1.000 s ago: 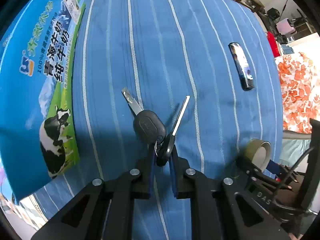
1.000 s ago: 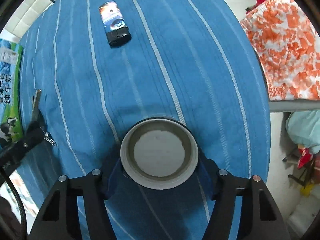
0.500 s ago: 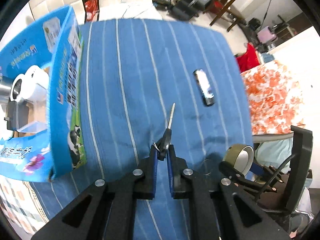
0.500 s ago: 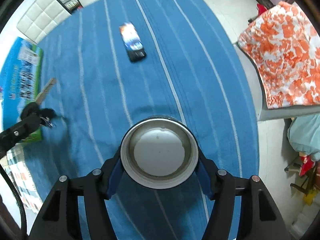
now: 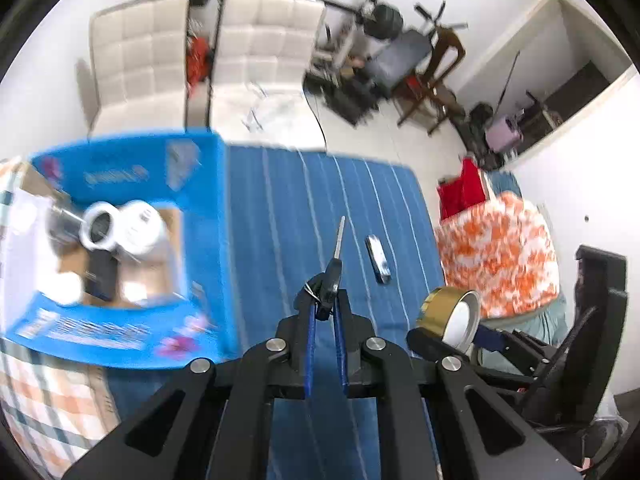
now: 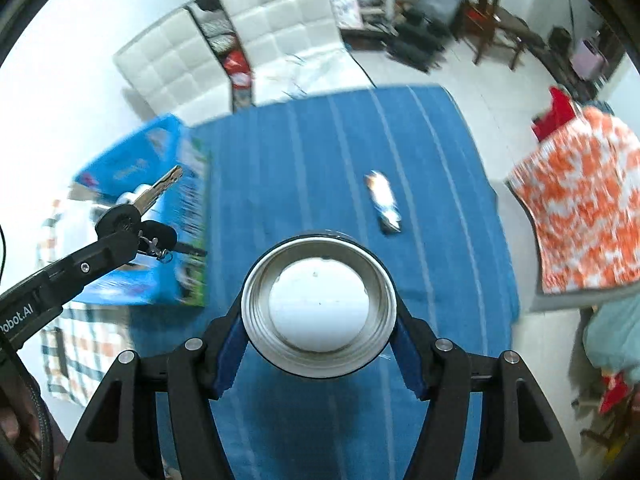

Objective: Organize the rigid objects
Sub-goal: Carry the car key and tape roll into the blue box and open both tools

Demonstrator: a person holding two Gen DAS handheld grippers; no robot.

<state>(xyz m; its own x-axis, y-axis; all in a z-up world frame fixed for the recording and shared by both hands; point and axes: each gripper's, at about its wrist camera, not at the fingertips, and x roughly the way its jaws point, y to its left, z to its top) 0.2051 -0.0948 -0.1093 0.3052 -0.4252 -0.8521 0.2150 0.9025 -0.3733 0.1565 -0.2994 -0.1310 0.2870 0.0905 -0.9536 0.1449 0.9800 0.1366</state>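
My left gripper (image 5: pixel 325 305) is shut on a bunch of keys (image 5: pixel 333 270), held high above the blue striped cloth (image 5: pixel 288 216); a silver key blade points forward. It also shows in the right wrist view (image 6: pixel 138 222). My right gripper (image 6: pixel 318 304) is shut on a roll of tape (image 6: pixel 319 306), seen end-on, also lifted; the roll also shows in the left wrist view (image 5: pixel 450 314). A lighter (image 5: pixel 378 259) with a printed picture lies on the cloth, also in the right wrist view (image 6: pixel 385 202). A blue open carton (image 5: pixel 120 240) stands at the left.
The carton holds white containers (image 5: pixel 124 232) and a dark object (image 5: pixel 100 274). An orange-flowered fabric (image 5: pixel 496 256) lies right of the cloth. A checked cloth (image 5: pixel 44 396) lies under the carton. White padded seats (image 5: pixel 208 64) and chairs stand behind.
Both grippers have risen well above the cloth with the keys and the tape roll. The keys left the cloth. The carton's inside and the room came into view.
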